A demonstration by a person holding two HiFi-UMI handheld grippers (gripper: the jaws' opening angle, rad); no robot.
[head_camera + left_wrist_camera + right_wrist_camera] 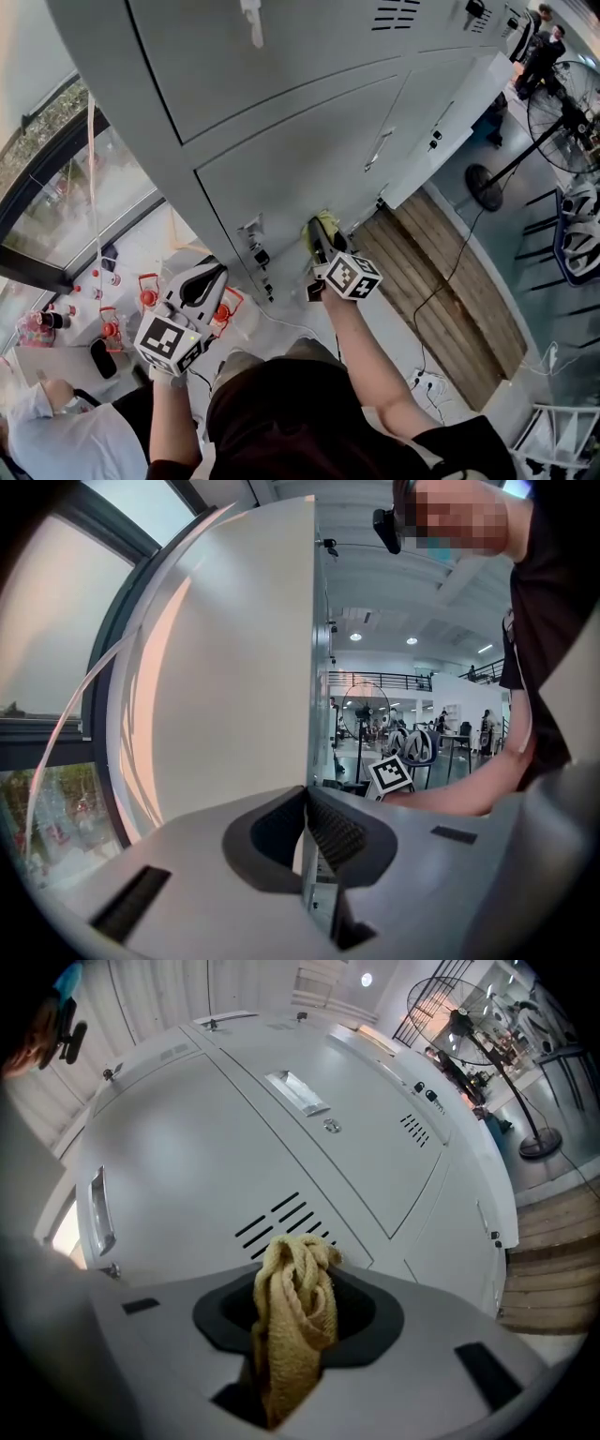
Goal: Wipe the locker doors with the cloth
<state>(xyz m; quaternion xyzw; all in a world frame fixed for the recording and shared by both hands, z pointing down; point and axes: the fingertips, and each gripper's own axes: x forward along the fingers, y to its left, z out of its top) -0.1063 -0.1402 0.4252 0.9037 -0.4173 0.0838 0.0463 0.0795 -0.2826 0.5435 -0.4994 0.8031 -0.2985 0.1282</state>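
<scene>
Landmark: grey locker (309,159); every place below is given relative to it.
Window (56,197): left of the locker, beyond its side wall.
Left gripper (211,274): held off the locker's left front corner, low down, apart from the doors; it takes no part in the wiping.
Left gripper, jaws: pressed together in its own view (307,822), with nothing between them.
Lower door (319,173): front face of the locker, with vent slots (281,1218) and a handle (98,1208).
Right gripper (319,242): at the foot of the lower door, pointing into it.
Right gripper, jaws: clenched on the cloth (295,1307), which stands bunched out past the tips.
Cloth, place (323,223): yellow, at the lower door's bottom edge just below the vent slots; it seems to be against the panel, but contact is not certain.
Wooden floor strip (459,291): right of the locker's base.
Fan (562,112): further right, well apart from the locker.
Progress, judged: wiping is under way on the lower door. No streak or damp mark shows which panels are finished, so the upper door and the neighbouring doors count as left to do.
</scene>
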